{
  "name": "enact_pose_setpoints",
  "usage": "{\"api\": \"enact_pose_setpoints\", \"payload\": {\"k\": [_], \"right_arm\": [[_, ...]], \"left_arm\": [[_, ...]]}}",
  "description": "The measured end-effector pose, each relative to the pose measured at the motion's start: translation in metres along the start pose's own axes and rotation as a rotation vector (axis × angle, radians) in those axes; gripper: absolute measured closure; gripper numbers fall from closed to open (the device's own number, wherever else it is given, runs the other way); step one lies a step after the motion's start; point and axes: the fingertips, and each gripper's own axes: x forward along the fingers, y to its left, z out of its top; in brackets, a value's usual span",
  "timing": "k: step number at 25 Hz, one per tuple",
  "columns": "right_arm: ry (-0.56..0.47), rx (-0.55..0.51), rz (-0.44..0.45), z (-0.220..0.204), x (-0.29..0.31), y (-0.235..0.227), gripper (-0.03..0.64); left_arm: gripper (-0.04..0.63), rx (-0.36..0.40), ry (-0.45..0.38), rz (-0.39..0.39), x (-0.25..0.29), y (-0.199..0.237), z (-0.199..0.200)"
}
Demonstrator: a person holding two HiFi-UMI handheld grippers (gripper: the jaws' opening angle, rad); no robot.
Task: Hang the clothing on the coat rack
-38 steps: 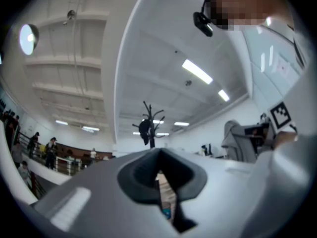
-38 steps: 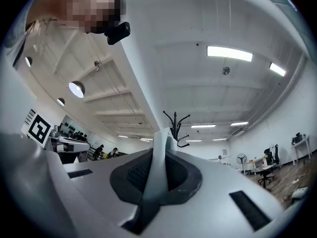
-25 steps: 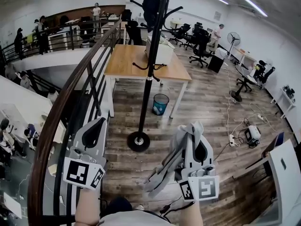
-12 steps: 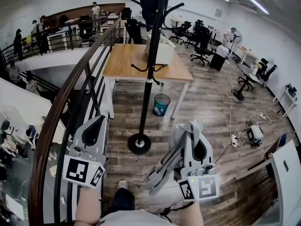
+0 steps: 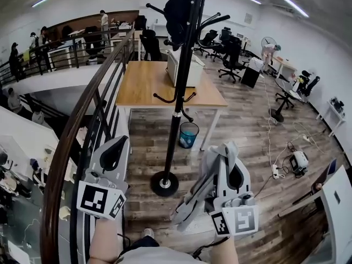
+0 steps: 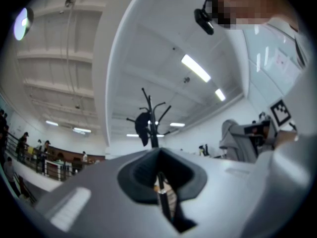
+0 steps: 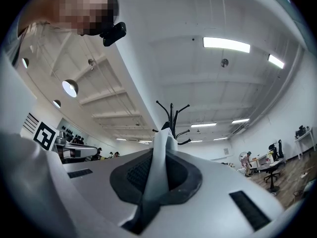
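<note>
Open floor (image 5: 242, 120) lay between the person and the coat rack (image 5: 177, 100), with free room right of its round base (image 5: 164, 183). On the left, a curved dark railing (image 5: 71, 142) edged the walkway and ran close beside the left hand-held gripper (image 5: 114, 150). Beyond the railing the level dropped to a lower floor with people.

The left hand-held gripper had its jaws pressed together with nothing between them; in the left gripper view (image 6: 159, 182) only a thin slit showed between the dark pads. The right hand-held gripper (image 5: 231, 169) pinched the grey garment (image 5: 192, 194). The fabric stood up between the pads in the right gripper view (image 7: 161, 152) and hung down and to the left in the head view, well short of the rack. The rack's hooks were well above both grippers.

Behind the rack stood a wooden surface (image 5: 148, 81) on white legs, with a white box (image 5: 190, 65) on it and a blue bin (image 5: 188, 135) below its edge. The floor was wood plank. Loose cables (image 5: 280, 153) lay to the right, with office chairs (image 5: 234, 59) further back.

The rack was a black metal pole with curved hooks, and a dark garment (image 5: 177, 10) hung near its top. The grey garment looked soft and folded. The gripper bodies were smooth grey plastic with ribbed dark pads.
</note>
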Motion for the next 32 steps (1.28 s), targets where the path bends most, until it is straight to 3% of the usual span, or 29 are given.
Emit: {"api": "enact_pose_setpoints", "payload": {"k": [16, 32], "right_arm": [[-0.043, -0.024, -0.04, -0.016, 0.118, 0.027, 0.609], [-0.07, -0.021, 0.008, -0.016, 0.196, 0.018, 0.609]], "left_arm": [[0.589, -0.004, -0.025, -0.087, 0.071, 0.094, -0.033], [0.589, -0.06, 0.019, -0.101, 0.123, 0.119, -0.082]]}}
